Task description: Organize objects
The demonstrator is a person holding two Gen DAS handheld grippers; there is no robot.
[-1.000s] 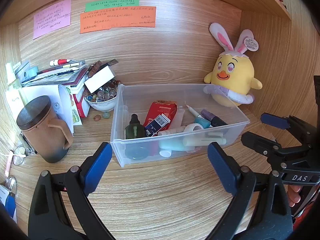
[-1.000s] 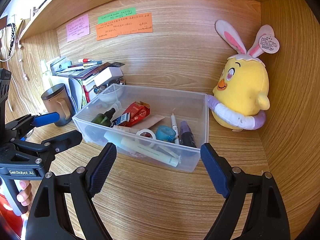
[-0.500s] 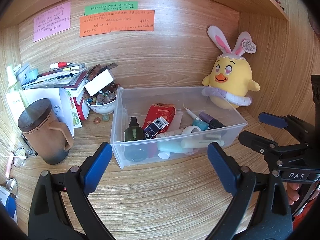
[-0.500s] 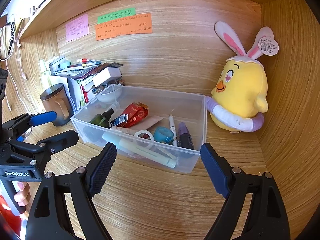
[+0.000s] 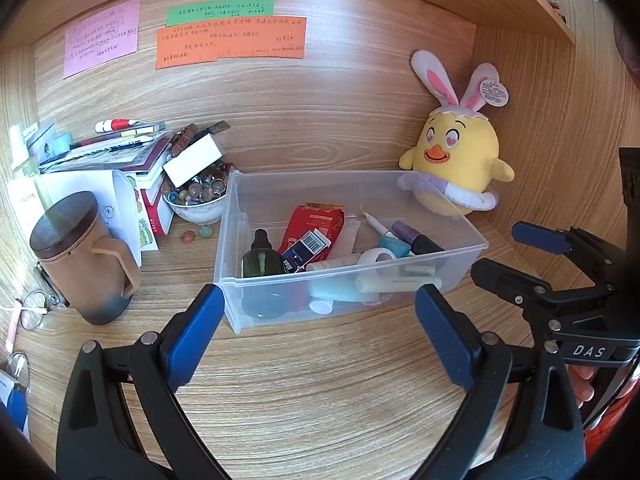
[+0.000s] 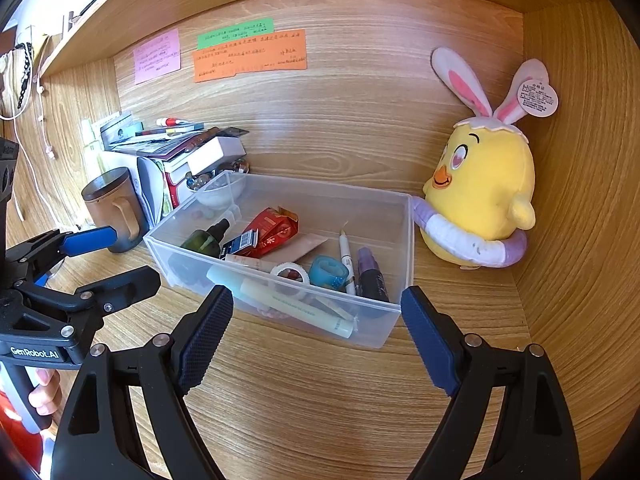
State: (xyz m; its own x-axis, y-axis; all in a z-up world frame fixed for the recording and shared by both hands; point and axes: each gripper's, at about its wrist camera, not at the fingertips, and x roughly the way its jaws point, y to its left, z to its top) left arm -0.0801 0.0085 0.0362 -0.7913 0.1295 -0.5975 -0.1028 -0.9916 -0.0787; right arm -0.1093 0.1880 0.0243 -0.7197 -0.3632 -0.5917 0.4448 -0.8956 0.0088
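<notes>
A clear plastic bin (image 5: 476,246) (image 6: 408,240) stands on the wooden desk. It holds a dark green dropper bottle (image 5: 262,258) (image 6: 204,240), a red packet (image 5: 316,224) (image 6: 274,230), tape rolls (image 6: 329,273), a pen (image 6: 345,252), tubes and a purple stick. My left gripper (image 5: 316,330) is open and empty, just in front of the bin. My right gripper (image 6: 316,330) is open and empty, in front of the bin's right part. Each gripper also shows in the other's view: the right gripper (image 5: 520,256), the left gripper (image 6: 116,256).
A yellow plush chick (image 5: 456,156) (image 6: 480,192) sits right of the bin in the corner. A brown lidded mug (image 5: 80,256) (image 6: 114,208), a bowl of beads (image 5: 196,200), and stacked books with a white box (image 5: 120,160) are at left. Sticky notes (image 5: 232,42) hang on the back wall.
Both grippers have drawn back slightly from the bin; it and the chick appear a little farther away. Both jaws stay open.
</notes>
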